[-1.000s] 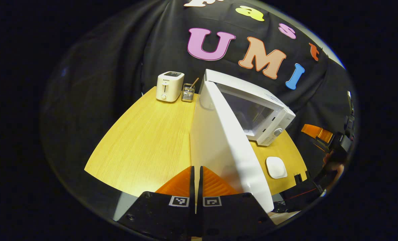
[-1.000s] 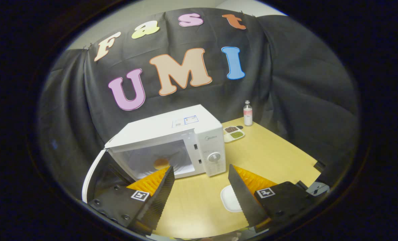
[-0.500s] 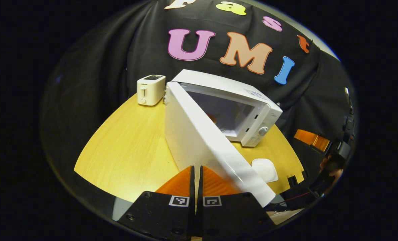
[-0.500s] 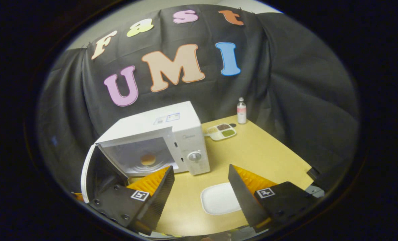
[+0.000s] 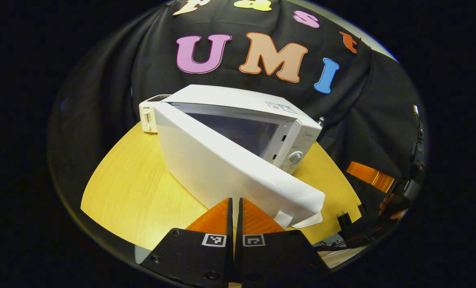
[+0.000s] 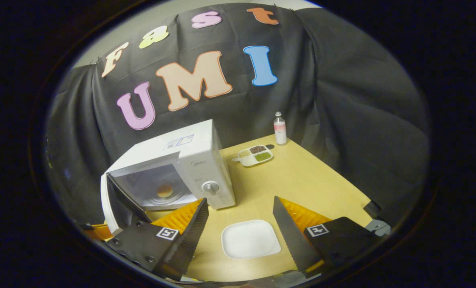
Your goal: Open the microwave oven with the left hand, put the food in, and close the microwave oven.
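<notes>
The food [image 6: 165,190] sits inside the microwave [image 6: 190,160], whose door [image 5: 230,168] stands half open just ahead of the left gripper [image 5: 235,206], fingers together. The right gripper [image 6: 240,218] gapes empty over a white plate [image 6: 251,239].

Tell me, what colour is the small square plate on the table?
White, plain; the plate shows best in the right gripper view.

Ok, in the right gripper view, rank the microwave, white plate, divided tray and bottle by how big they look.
1. microwave
2. white plate, though it lies nearer the camera
3. and 4. divided tray and bottle: similar, too close to rank.
</notes>
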A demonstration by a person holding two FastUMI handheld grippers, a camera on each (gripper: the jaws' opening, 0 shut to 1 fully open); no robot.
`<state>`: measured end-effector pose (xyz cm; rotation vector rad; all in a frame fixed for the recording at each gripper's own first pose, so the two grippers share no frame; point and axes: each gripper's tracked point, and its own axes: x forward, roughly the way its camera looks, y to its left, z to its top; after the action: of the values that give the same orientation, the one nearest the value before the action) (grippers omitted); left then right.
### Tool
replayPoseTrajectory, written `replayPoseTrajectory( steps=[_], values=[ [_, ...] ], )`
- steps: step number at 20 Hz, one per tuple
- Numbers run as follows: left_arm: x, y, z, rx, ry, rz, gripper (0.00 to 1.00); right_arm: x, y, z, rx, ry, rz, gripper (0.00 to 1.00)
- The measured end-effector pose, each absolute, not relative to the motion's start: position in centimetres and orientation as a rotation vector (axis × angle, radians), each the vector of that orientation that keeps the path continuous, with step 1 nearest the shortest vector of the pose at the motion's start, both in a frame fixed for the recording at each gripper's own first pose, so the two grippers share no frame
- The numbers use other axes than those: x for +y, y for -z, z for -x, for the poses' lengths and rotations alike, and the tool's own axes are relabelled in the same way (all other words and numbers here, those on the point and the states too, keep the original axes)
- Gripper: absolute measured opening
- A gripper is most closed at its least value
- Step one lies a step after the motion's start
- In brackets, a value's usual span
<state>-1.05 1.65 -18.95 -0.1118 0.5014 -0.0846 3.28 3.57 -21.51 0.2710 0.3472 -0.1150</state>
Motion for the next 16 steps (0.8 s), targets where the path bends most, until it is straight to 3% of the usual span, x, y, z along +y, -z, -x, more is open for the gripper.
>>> replayPoseTrajectory(
  steps=[16],
  values=[
    [-5.5, 15.9, -8.5, 0.409, 0.169, 0.041, 0.01, 0.3, 20.1, -4.0, 0.292, 0.074, -0.243, 1.0]
  ],
)
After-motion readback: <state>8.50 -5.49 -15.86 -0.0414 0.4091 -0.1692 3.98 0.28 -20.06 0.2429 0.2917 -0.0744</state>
